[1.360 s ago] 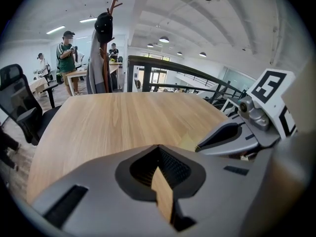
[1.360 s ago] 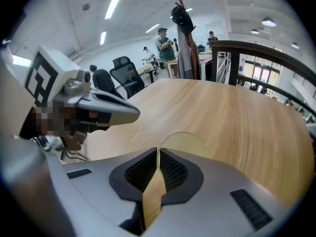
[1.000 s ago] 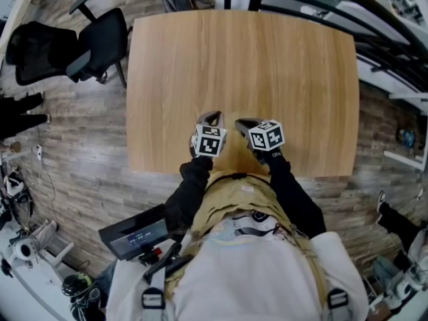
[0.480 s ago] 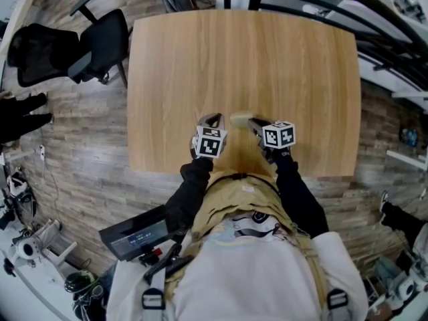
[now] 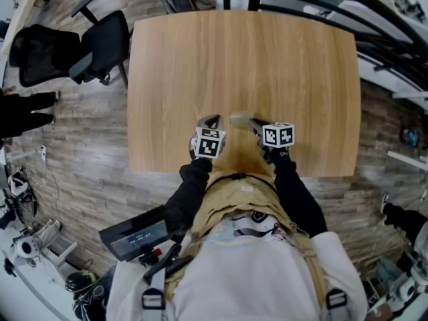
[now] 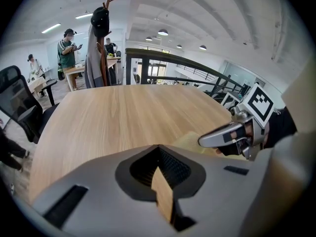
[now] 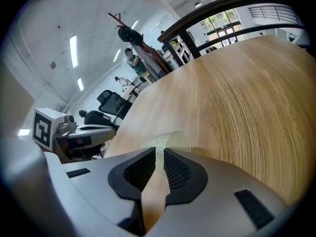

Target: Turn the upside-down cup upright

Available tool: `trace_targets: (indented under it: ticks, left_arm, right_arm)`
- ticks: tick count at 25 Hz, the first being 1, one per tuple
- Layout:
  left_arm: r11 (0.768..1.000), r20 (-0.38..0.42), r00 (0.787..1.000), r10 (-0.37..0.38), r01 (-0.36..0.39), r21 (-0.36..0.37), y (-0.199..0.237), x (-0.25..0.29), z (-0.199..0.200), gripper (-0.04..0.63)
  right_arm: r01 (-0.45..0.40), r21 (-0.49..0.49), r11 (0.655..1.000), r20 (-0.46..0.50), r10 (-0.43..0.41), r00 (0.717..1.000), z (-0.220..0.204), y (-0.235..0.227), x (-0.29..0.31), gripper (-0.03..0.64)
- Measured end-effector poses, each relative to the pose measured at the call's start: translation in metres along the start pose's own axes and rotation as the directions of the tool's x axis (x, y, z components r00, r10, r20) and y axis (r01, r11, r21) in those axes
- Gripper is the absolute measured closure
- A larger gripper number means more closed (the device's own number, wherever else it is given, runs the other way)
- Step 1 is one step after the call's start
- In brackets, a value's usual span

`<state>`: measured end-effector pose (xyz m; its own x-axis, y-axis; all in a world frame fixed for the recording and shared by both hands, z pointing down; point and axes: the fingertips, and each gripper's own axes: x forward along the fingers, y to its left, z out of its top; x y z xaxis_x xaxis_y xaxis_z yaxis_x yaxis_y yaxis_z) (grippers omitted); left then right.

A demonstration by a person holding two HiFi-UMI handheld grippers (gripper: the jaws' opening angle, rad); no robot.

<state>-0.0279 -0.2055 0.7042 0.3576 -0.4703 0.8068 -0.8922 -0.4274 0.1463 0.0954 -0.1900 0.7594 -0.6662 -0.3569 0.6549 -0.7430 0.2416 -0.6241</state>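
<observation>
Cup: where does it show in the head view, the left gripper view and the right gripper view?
Head view: cup on the table's near side, at the right gripper tips.
Left gripper view: cup right of centre, behind the right gripper's jaw.
Right gripper view: cup low centre, its wall between the jaws.
Shared landmark: the wooden table.

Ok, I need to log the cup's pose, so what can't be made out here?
- Which way up the cup is: it is too small in the head view. In the right gripper view the right gripper, shut on its wall, hides all but a curved part.
- Whether the cup touches the table: in the left gripper view the left gripper covers its lower part.
</observation>
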Motion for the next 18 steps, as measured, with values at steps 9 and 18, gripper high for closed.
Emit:
trace_targets:
  ticks: [9,18]
  left_arm:
    - [1.0,0.02,1.0,0.003,-0.003,-0.006,0.004,-0.005,0.002,0.598]
    - [1.0,0.055,0.998,0.004,-0.003,-0.011,0.003,-0.015,0.005,0.598]
  right_arm:
    - [0.041,-0.004,0.999,0.049,-0.041,0.998,0.007,-0.002,-0.004,0.496]
    - [0.119,-0.053,0.992,0.184,-0.107,0.977,0.019,0.001,-0.038,0.479]
